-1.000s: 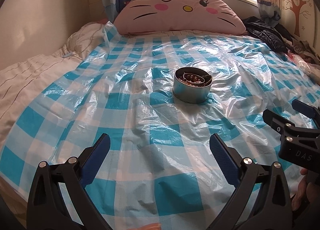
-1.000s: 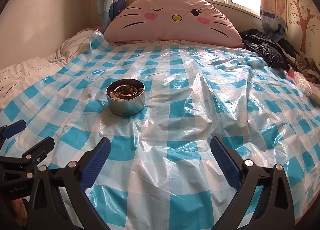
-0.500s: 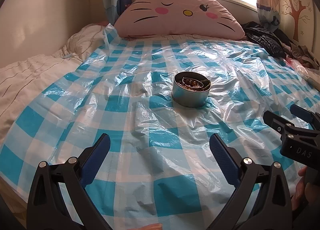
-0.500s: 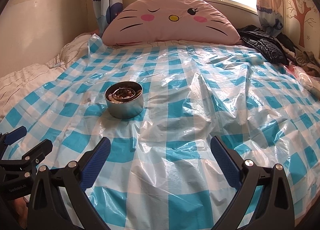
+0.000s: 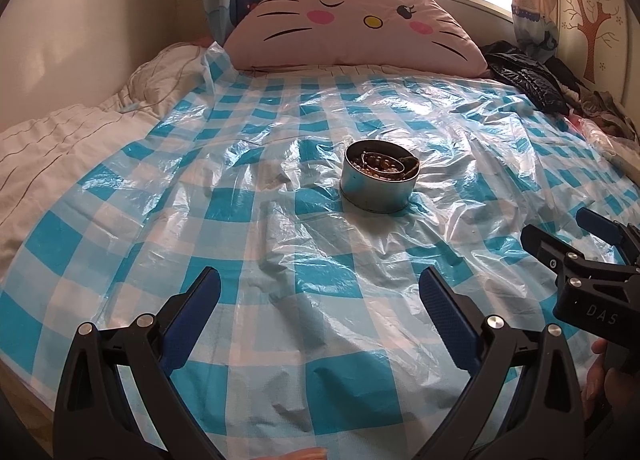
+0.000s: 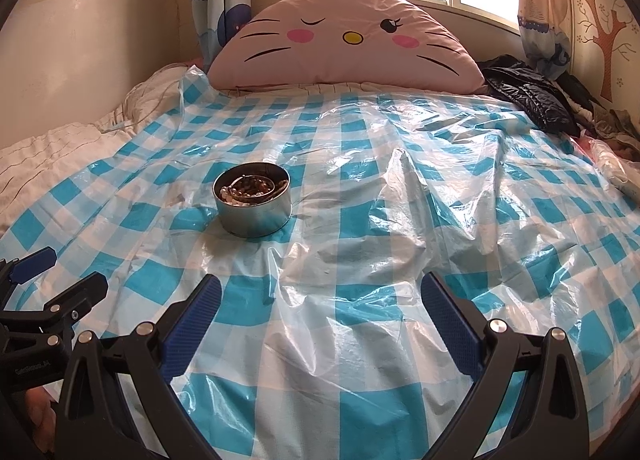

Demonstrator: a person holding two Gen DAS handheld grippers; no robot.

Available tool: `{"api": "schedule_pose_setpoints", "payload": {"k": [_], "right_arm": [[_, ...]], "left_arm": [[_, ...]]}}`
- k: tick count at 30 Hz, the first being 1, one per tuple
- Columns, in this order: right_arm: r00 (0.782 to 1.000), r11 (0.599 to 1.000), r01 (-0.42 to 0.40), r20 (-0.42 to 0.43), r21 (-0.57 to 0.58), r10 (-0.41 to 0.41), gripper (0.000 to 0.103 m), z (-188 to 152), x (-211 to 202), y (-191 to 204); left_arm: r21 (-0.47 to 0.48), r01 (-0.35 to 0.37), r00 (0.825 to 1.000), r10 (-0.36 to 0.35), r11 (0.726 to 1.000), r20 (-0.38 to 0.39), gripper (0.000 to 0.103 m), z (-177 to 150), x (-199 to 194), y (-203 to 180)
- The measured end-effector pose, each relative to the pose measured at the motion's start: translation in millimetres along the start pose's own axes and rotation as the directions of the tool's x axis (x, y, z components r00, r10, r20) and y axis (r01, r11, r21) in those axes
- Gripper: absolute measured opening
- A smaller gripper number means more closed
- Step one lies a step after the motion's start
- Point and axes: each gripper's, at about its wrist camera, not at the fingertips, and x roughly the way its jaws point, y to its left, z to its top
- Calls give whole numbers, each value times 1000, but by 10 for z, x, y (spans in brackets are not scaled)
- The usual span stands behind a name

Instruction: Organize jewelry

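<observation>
A round metal tin (image 5: 379,187) stands on the blue-and-white checked plastic sheet (image 5: 280,260) on the bed. It holds jewelry (image 5: 380,165): brown beads and a thin metal ring. It also shows in the right wrist view (image 6: 252,207), with the jewelry (image 6: 250,188) inside. My left gripper (image 5: 320,300) is open and empty, well short of the tin. My right gripper (image 6: 320,302) is open and empty, to the right of the tin and nearer the bed's front. Each gripper shows at the edge of the other's view, the right one (image 5: 576,240) and the left one (image 6: 48,280).
A pink cat-face pillow (image 5: 352,25) leans at the head of the bed. A black jacket (image 5: 524,77) and other clothes lie at the back right. A white quilt (image 5: 60,139) lies along the left. The plastic sheet has raised wrinkles (image 6: 404,195).
Both grippers have drawn back and risen slightly, so the tin sits a little farther off in both views. Both stay open and empty.
</observation>
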Motion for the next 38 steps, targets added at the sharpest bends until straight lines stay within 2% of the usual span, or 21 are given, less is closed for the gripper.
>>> {"api": "schedule_pose_setpoints", "payload": {"k": [4, 9, 16, 19, 23, 30, 33, 38], "right_arm": [[1000, 1000, -3, -15, -9, 3, 96, 0, 44, 4], [1000, 1000, -6, 7, 22, 6, 96, -7, -14, -51], [1000, 1000, 4, 6, 29, -4, 96, -1, -21, -50], [1000, 1000, 8, -8, 4, -8, 96, 7, 12, -3], [1000, 1000, 10, 8, -8, -10, 96, 2, -16, 23], [1000, 1000, 14, 12, -15, -14, 96, 1, -26, 31], [1000, 999, 18, 10, -27, -18, 96, 1, -24, 39], [1000, 999, 19, 4, -29, -19, 96, -2, -12, 31]], "left_arm": [[25, -22, 1000, 22, 999, -9, 96, 23, 40, -12], [49, -47, 999, 47, 998, 3, 96, 9, 7, -68], [40, -17, 999, 18, 999, -47, 96, 26, 92, 3], [0, -1, 998, 1, 1000, -66, 96, 30, 139, 83], [-39, 32, 999, -34, 999, -35, 95, 1, 104, 155], [65, -36, 999, 38, 997, -33, 96, -24, 104, -75], [62, -41, 997, 44, 997, -55, 96, -30, 126, -75], [49, -55, 997, 57, 997, -49, 96, -53, 89, -54]]}}
